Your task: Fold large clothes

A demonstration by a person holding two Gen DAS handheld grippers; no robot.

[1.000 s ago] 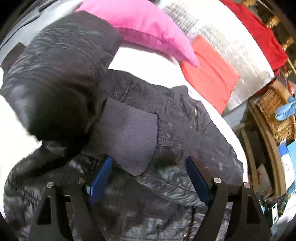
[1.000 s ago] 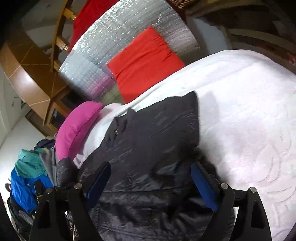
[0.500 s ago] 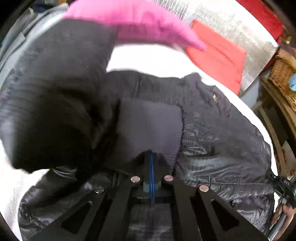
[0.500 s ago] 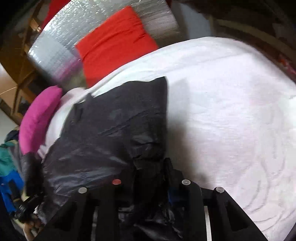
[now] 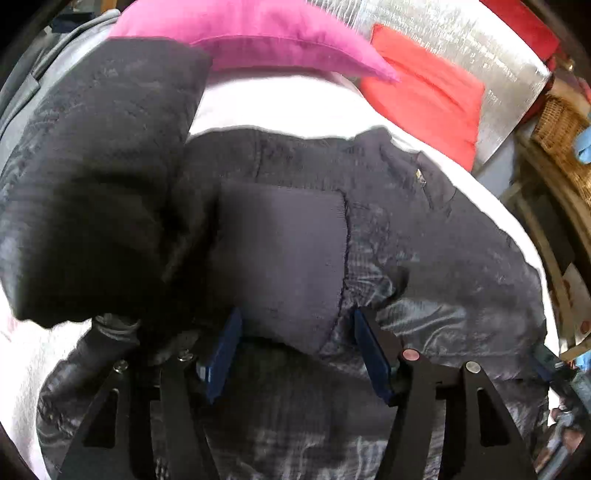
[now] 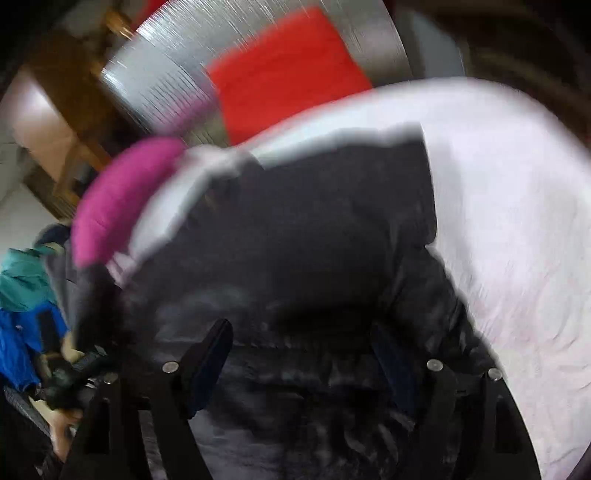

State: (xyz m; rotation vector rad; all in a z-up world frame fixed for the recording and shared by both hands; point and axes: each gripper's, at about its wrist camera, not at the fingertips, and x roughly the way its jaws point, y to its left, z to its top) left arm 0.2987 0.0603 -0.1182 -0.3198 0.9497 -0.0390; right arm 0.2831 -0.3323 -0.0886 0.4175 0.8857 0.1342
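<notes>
Both grippers tilt steeply down over the dark jacket (image 5: 424, 236) spread on the white bed (image 6: 517, 221). The left gripper (image 5: 295, 354) has just been opening — its blue pads flank the knit cuff (image 5: 284, 258) at twelve o'clock without pressing it. The right gripper (image 6: 299, 362) has also just been opening, jaws apart over the hem; its view is smeared by blur. A pink pillow (image 5: 258, 33) lies at twelve o'clock, cut off at the top edge.
</notes>
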